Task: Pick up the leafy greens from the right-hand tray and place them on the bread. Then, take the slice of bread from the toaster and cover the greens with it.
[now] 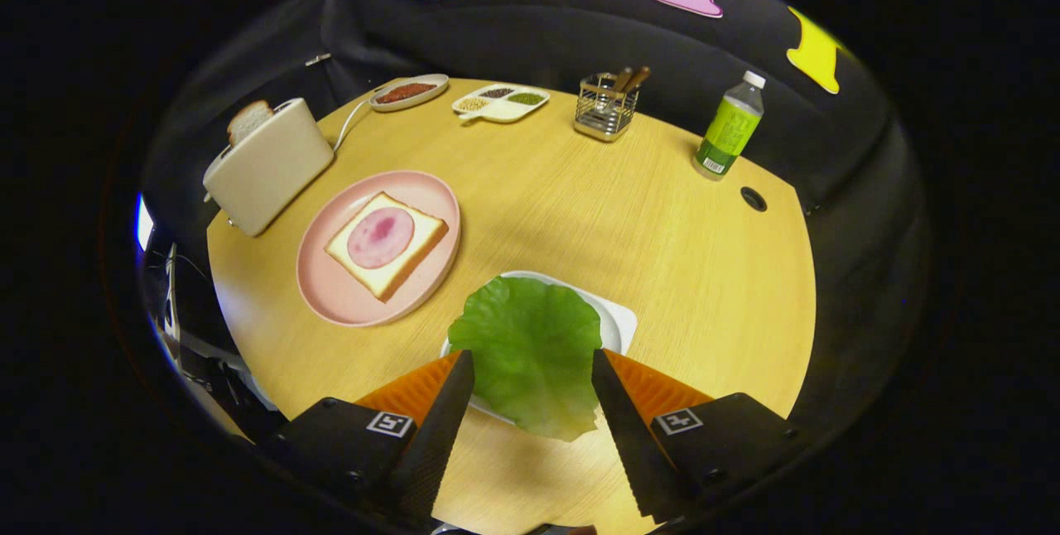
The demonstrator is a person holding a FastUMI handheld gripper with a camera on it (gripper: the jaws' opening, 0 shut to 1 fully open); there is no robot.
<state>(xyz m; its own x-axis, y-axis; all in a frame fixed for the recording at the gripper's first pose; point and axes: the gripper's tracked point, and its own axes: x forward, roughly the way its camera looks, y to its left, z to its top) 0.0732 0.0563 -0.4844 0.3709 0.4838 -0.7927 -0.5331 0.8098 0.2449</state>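
Lettuce lined up for the grab

Your gripper [532,369] is wide open astride the lettuce [530,344] on its white tray [617,324]; lower, then pinch the leaf's near edge gently.

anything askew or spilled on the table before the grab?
Nothing spilled or damaged. One small thing: the lettuce leaf overhangs the near edge of its white tray, onto the table. The tongs are open on either side of the leaf. The bread with ham sits flat on the pink plate; a slice stands in the toaster.
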